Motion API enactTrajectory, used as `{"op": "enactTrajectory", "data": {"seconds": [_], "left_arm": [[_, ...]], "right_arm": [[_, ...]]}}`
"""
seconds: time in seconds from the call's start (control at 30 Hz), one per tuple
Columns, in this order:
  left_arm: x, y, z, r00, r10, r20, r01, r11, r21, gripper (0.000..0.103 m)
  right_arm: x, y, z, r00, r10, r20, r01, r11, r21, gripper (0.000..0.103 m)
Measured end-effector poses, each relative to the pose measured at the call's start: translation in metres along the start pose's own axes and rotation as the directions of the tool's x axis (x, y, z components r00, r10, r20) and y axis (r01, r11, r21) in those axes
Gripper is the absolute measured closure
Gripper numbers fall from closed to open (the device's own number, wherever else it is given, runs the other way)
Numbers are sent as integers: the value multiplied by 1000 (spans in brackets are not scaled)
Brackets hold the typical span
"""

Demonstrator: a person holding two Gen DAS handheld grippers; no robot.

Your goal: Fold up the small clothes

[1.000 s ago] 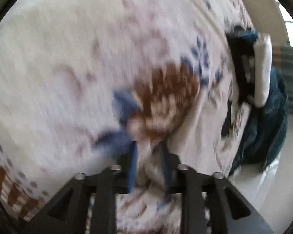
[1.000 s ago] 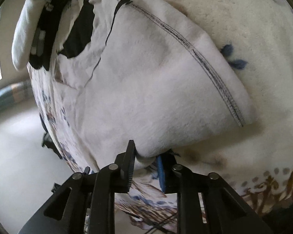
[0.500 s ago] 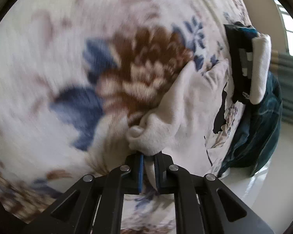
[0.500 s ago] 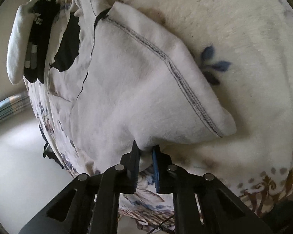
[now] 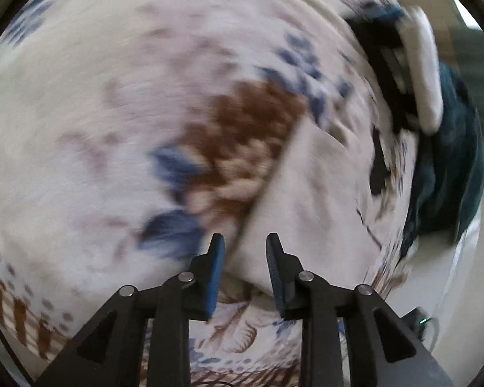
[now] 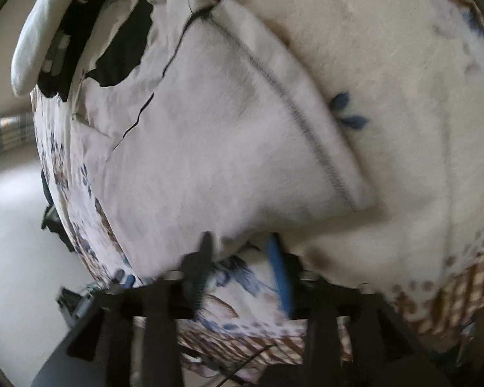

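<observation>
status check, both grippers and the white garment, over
Left gripper open, off the cloth. Right gripper open. White garment lying folded on the floral blanket, released. Nothing in the way; folded stack sits clear beyond.

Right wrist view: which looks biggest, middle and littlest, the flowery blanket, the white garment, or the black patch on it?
1. flowery blanket
2. white garment
3. black patch

A fleecy cream blanket (image 5: pixel 119 103) printed with brown and blue flowers covers the bed, its edge bordered in a brown check (image 6: pixel 461 293). At its far side lies a dark teal garment (image 5: pixel 448 174) beside a black-and-white folded piece (image 5: pixel 413 64). Pale floor (image 6: pixel 13 225) shows beyond the bed's edge.
</observation>
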State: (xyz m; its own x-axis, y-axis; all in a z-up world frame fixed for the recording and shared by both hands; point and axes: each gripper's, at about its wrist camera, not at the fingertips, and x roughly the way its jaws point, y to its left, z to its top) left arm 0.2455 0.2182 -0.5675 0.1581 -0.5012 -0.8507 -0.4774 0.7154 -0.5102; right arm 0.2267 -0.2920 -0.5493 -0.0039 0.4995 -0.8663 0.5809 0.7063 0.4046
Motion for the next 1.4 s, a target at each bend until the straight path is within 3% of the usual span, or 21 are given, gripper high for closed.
{"op": "enactTrajectory", "data": {"seconds": [0.03,0.07,0.1,0.33,0.37,0.4,0.43,0.47,0.5,0.53,0.6,0.83,0.93,1.0,1.1,1.13,1.17,1.2,1.23,1.3,1.4], "left_arm": [[3,-12,3,1000,15,-2,-14,999,42,65],[6,-19,6,999,32,0,-32,997,69,46],[9,-28,11,999,39,7,-40,995,95,42],[46,-68,54,998,57,39,-65,968,242,42],[53,-72,59,995,81,51,-91,961,260,51],[53,-73,61,995,77,65,-92,959,266,68],[54,-75,63,995,74,67,-90,956,279,98],[53,-76,64,994,81,71,-99,952,290,99],[50,-78,63,994,76,84,-99,946,310,99],[47,-81,62,993,68,96,-96,938,332,99],[44,-85,62,993,69,101,-100,931,351,99],[41,-90,72,995,53,88,-80,938,337,99],[53,-91,75,995,81,53,-95,934,344,98],[65,-86,82,993,116,-11,-107,941,321,95],[64,-95,91,989,128,-75,-97,940,328,91],[59,-103,95,989,131,-67,-99,931,352,80],[53,-114,101,992,114,-55,-85,924,373,59],[50,-122,106,994,97,-43,-72,918,389,48],[47,-132,112,996,83,-30,-63,912,406,31],[48,-155,129,998,67,1,-61,894,444,31],[66,-193,157,996,88,30,-91,853,513,30]], "right_arm": [[-7,0,0,1000,-22,15,22,1000,-12,52],[-16,-1,-1,998,-56,38,57,998,-30,52],[-25,-1,0,994,-90,67,93,995,-45,52],[-42,8,52,964,-164,207,190,976,-110,52],[-40,10,63,961,-168,220,197,973,-119,52],[-36,12,73,960,-161,228,194,973,-127,52],[-33,14,80,962,-150,229,183,974,-133,52],[-29,16,87,963,-140,228,175,975,-140,52],[-26,17,92,962,-134,236,171,975,-144,60],[-24,17,95,962,-130,242,169,975,-147,83],[-22,19,100,952,-157,263,200,968,-148,99],[-40,8,94,931,-170,324,203,977,-70,101],[-48,6,89,924,-179,339,212,975,-63,101],[-47,4,90,927,-192,321,227,971,-75,101],[-28,8,101,954,-217,207,246,961,-125,100],[-27,9,105,958,-221,184,248,959,-136,97],[-28,11,110,961,-218,170,243,959,-146,96],[-33,15,119,965,-198,173,225,963,-150,90],[-39,17,125,966,-180,186,208,967,-146,71],[-54,25,141,962,-142,235,177,975,-132,48],[-67,44,173,951,-112,289,157,978,-138,48]]}}
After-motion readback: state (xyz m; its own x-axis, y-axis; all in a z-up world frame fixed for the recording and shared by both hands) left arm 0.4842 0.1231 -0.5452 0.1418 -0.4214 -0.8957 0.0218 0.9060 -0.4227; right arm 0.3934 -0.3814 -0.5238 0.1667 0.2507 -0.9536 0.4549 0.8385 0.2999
